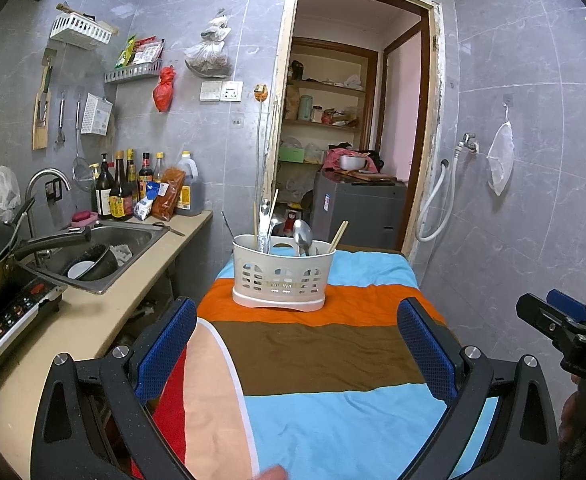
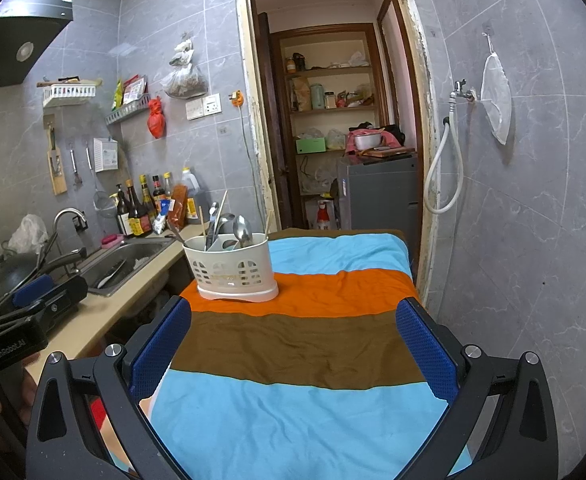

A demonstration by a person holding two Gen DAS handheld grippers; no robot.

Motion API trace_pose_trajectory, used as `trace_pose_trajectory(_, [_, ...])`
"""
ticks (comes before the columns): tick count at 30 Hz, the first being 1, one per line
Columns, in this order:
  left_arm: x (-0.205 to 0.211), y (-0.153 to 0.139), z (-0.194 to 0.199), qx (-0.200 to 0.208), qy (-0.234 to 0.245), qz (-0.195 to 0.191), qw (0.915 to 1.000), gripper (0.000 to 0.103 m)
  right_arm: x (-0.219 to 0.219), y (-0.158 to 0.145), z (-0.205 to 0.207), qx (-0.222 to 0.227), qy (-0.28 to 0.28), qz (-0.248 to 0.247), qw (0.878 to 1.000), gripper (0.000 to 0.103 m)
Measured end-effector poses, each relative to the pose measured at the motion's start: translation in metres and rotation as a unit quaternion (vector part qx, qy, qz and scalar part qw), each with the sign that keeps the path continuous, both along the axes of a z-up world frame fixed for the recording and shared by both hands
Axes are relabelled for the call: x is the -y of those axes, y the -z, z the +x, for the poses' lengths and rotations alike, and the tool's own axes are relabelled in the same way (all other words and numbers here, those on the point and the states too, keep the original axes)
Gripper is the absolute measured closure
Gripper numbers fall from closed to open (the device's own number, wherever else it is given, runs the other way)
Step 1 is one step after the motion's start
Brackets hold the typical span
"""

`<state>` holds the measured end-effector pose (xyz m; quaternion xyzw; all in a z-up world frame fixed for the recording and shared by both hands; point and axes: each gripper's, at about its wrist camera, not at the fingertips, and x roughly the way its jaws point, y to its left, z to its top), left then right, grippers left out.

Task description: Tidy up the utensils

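White holder (image 1: 283, 276) upright on far orange stripe of striped cloth (image 1: 333, 408), spoons (image 1: 303, 236) and chopsticks (image 1: 337, 236) standing inside; left gripper (image 1: 297, 344) and right gripper (image 2: 293, 344) both spread wide, empty, near

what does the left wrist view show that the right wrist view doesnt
Only the left wrist view shows the induction cooktop, the peach and red cloth patches, and the open right gripper from outside.
Only the right wrist view shows the range hood and the left gripper from outside.
Both show the white utensil caddy holding spoons and chopsticks on the striped cloth, the sink and the doorway.
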<state>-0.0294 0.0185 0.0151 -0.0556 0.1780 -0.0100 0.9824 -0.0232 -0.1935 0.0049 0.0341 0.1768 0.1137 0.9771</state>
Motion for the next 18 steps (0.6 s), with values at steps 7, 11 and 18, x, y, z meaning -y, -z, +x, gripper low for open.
trace_pose_trajectory(7, [0.0017,0.0032,0.0025,-0.007,-0.018,0.000,0.9998,0.005,0.0006,-0.0002,0.0002,-0.001,-0.001,0.000,1.000,0.000])
trace_pose_trajectory(11, [0.0031,0.0047,0.0024,-0.008,-0.021,0.005,0.9997,0.005,0.0006,-0.0006,0.0001,-0.001,-0.001,0.000,1.000,0.000])
trace_pose_trajectory(18, [0.0047,0.0074,0.0018,-0.006,-0.022,0.009,0.9997,0.005,-0.0022,-0.0006,-0.0011,-0.001,-0.001,-0.001,1.000,0.000])
